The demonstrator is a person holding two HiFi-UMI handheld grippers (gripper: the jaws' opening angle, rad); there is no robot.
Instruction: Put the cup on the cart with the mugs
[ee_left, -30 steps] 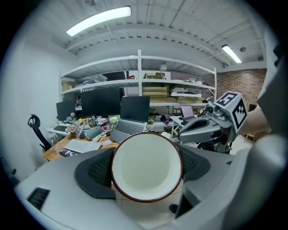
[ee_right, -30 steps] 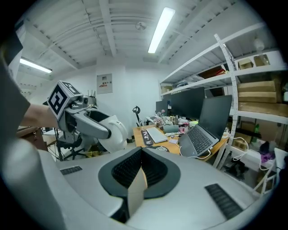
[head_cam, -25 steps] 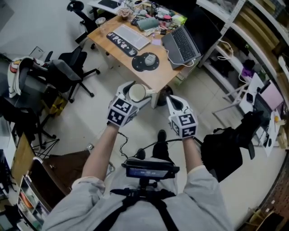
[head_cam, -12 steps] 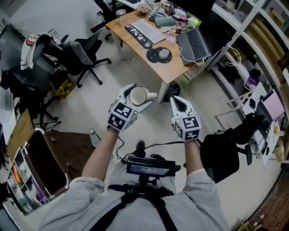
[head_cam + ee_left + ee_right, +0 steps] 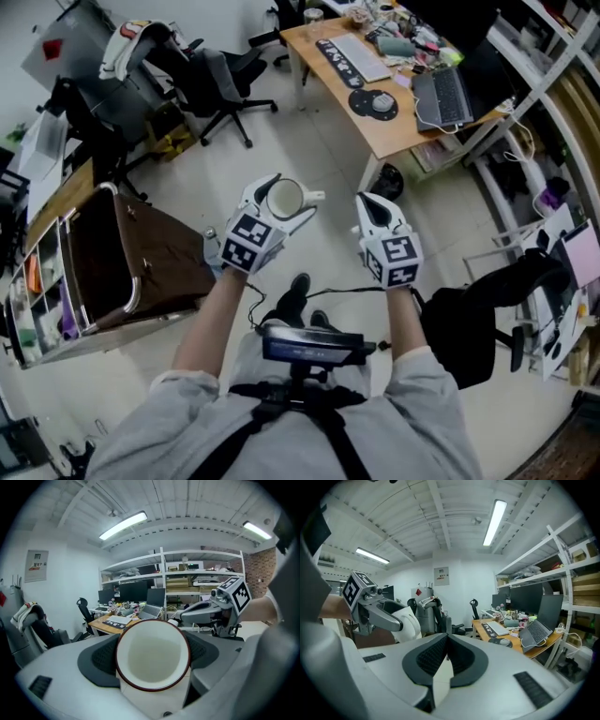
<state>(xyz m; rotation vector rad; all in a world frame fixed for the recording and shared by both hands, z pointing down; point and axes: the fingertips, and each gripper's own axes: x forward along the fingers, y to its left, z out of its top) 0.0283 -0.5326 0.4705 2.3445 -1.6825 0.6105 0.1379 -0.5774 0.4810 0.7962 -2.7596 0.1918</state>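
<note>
The cluttered tabletop (image 5: pixel 398 136) has slid farther ahead of the right claw (image 5: pixel 368 202) — a brown cart (image 5: pixel 103 253) has come into view left of the left claw (image 5: pixel 284 195)

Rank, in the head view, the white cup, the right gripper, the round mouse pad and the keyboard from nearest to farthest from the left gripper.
1. The white cup, held in the left gripper.
2. The right gripper, beside it, on the right.
3. The round mouse pad, at the desk's near end.
4. The keyboard, farther along the desk.
</note>
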